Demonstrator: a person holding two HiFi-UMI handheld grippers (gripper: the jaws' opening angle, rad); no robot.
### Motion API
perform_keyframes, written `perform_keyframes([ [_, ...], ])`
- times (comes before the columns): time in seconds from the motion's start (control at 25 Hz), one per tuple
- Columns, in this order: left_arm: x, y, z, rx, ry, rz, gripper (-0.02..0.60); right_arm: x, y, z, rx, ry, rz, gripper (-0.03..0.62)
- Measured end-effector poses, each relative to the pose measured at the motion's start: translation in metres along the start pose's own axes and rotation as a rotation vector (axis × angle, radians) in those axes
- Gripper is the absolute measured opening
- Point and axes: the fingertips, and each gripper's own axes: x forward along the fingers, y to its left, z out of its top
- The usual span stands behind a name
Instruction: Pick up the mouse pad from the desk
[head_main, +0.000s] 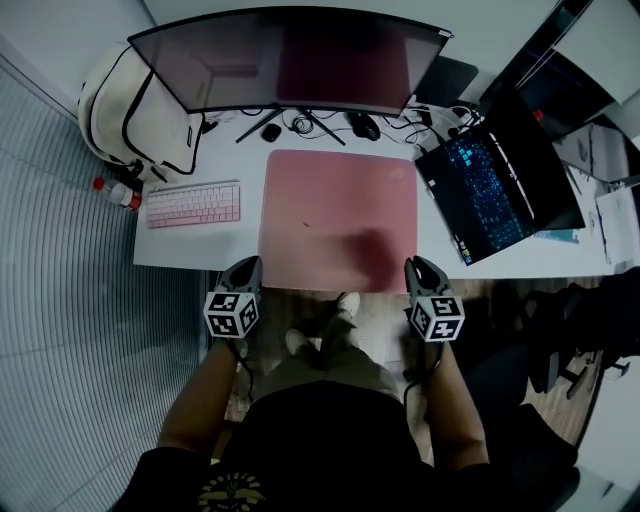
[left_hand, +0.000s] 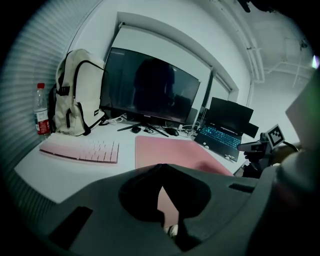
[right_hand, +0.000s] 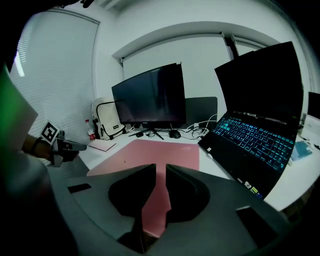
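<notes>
A: Head view: where is the mouse pad (head_main: 338, 220)?
B: Flat on the desk (head_main: 180, 255), unlifted; left gripper (head_main: 247, 263) and right gripper (head_main: 414, 265) hover near its front corners.
A: Left gripper view?
B: Jaws closed, empty.
A: Right gripper view?
B: Jaws slightly parted, nothing between — grasp and lift remain.

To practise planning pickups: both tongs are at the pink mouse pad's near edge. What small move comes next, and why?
Probably open the left tongs: their tips meet, the right tongs show only a slit, and both sit at near corners of the mouse pad, gripping nothing.
</notes>
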Motion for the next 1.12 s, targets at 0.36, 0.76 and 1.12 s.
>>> perform_keyframes([
  [0.36,0.050,0.024,-0.005,-0.028,0.075,0.048,0.000,0.042,-0.028,-0.012,0.040,0.083,0.037,0.169],
  [0.76,0.099,0.041,-0.019,-0.047,0.187,0.082,0.048,0.103,-0.070,-0.039,0.106,0.227,0.017,0.249],
  [1.12,0.125,0.051,-0.029,-0.062,0.250,0.105,0.093,0.130,-0.094,-0.059,0.160,0.372,-0.005,0.273],
])
